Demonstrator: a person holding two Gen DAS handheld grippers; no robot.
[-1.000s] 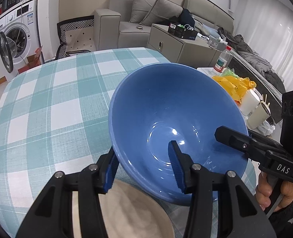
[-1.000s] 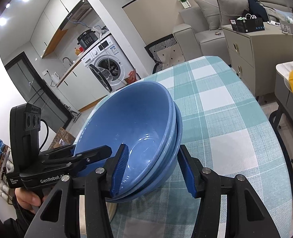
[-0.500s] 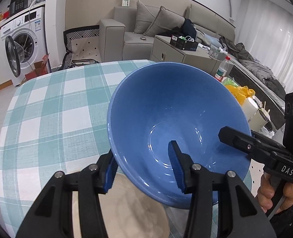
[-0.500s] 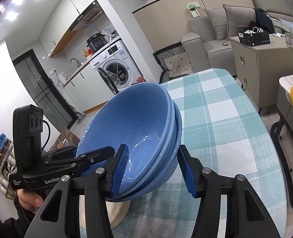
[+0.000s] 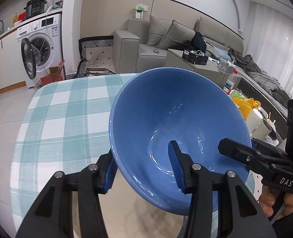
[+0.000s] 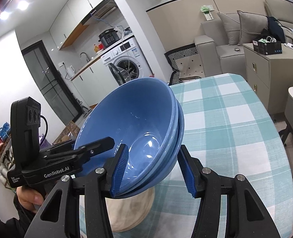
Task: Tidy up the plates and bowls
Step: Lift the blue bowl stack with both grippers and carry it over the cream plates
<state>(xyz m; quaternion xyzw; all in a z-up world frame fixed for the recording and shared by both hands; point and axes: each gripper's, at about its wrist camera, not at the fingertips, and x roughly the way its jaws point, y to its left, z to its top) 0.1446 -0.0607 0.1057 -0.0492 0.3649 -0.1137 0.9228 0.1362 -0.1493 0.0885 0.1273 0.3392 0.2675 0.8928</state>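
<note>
A nested stack of blue bowls (image 5: 176, 119) hangs tilted above the checked table (image 5: 67, 119). My left gripper (image 5: 143, 168) is shut on the stack's near rim, one pad inside and one outside. My right gripper (image 6: 154, 172) is shut on the opposite side of the stack of blue bowls (image 6: 138, 119), one pad inside the top bowl and one under the lowest. Each gripper shows in the other's view: the right gripper (image 5: 235, 150) and the left gripper (image 6: 98, 144). A beige plate (image 5: 136, 214) lies on the cloth beneath the bowls, also seen as the beige plate (image 6: 130, 208) in the right wrist view.
The table (image 6: 235, 129) has a rounded far edge. Beyond it stand a washing machine (image 5: 39, 49) with its door open, a grey sofa (image 5: 146, 43) and a cabinet (image 6: 271, 67). A side table with a yellow bag (image 5: 245, 103) and a bottle (image 5: 230, 81) is at right.
Both grippers have lifted the bowl stack up and away from the beige plate. The table looks farther below, and more of the room shows behind.
</note>
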